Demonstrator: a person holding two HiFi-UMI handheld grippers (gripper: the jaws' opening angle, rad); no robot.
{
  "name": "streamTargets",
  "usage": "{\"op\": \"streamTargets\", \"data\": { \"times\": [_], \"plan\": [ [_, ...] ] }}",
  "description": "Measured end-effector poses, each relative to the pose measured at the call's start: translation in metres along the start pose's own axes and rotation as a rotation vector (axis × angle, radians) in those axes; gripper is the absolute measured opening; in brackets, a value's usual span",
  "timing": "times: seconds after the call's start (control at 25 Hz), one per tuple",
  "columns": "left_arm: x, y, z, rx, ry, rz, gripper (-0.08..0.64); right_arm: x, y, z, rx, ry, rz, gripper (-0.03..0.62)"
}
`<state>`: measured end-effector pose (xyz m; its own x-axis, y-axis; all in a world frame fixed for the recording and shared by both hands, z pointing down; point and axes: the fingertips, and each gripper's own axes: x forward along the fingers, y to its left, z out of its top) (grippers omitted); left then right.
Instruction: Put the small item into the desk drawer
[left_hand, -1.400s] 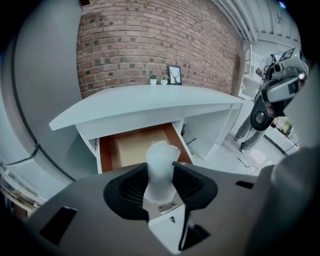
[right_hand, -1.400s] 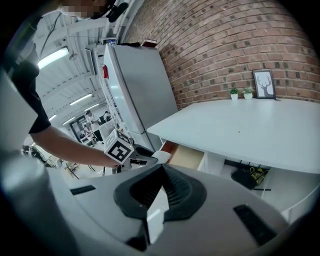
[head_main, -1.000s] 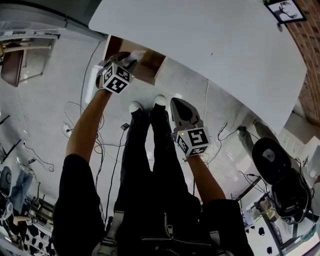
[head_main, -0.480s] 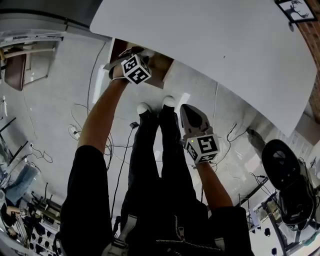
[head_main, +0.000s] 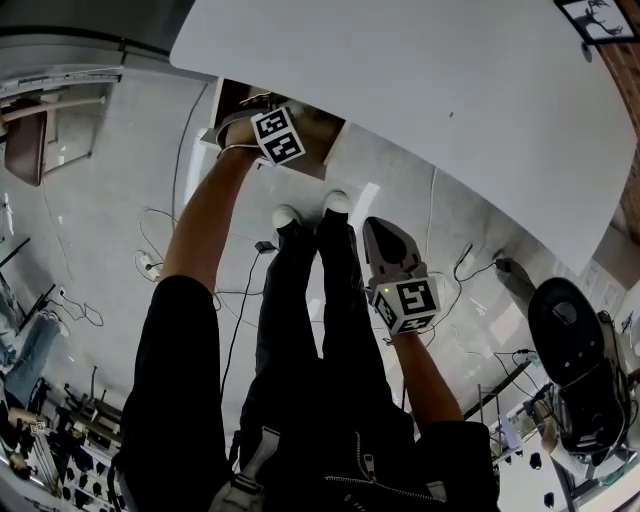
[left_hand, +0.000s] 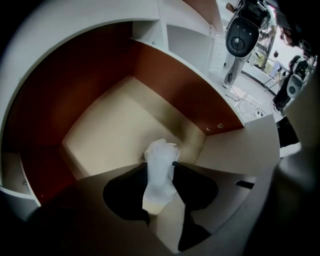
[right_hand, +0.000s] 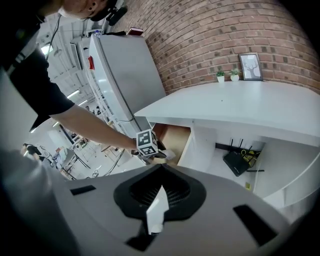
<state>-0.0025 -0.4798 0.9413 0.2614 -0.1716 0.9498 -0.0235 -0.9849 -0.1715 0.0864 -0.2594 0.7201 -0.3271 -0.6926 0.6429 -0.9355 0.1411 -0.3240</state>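
Left gripper (left_hand: 161, 167) is reached in over the open desk drawer (left_hand: 107, 132), jaws pinched on the small item (left_hand: 161, 150). It's a crumpled white wad, tissue or similar, and it sticks out past the jaw tips above the pale drawer floor, not lying on it as far as I can tell. Right gripper (head_main: 383, 228) hangs low by the person's legs, well apart from the drawer, jaws together with nothing between them.

Step in hand looks like the drop. To do it well, keep the wad over the middle of the floor, clear of the red-brown walls and front edge. Lower it a little so a light wad doesn't drift, part the jaws fully, then lift straight out so it doesn't snag on a pad and ride back up. The right gripper is free to push the drawer shut after.

Counts:
- grippers: two
- white desk (head_main: 430, 85): one
- open drawer: one
- small item: one
- framed picture (right_hand: 250, 66) on the desk top: one
- little potted plants (right_hand: 220, 75) beside the picture: two
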Motion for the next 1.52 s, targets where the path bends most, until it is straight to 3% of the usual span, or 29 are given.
{"op": "streamTargets", "data": {
  "times": [0.44,0.64,0.96,1.12,1.32,1.52],
  "plan": [
    [0.021,-0.011,-0.006,0.019,0.071,-0.054,0.166,-0.001,-0.016,-0.005,0.024,-0.001,-0.033,0.006],
    [0.014,-0.008,-0.009,-0.011,0.041,-0.062,0.206,0.0,-0.016,-0.006,0.037,-0.005,-0.035,0.006],
    [-0.037,0.004,-0.005,-0.051,-0.045,-0.007,0.206,0.003,0.002,0.012,-0.011,-0.012,-0.004,0.006],
    [-0.079,0.003,-0.001,-0.029,-0.097,0.033,0.144,0.005,0.014,0.034,-0.039,-0.034,0.028,0.006],
    [-0.131,-0.009,0.0,-0.096,-0.153,0.053,0.055,-0.003,0.028,0.058,-0.07,-0.053,0.048,0.005],
    [-0.177,-0.022,0.001,-0.149,-0.18,0.075,0.035,-0.016,0.034,0.077,-0.083,-0.076,0.044,0.005]
  ]
}}
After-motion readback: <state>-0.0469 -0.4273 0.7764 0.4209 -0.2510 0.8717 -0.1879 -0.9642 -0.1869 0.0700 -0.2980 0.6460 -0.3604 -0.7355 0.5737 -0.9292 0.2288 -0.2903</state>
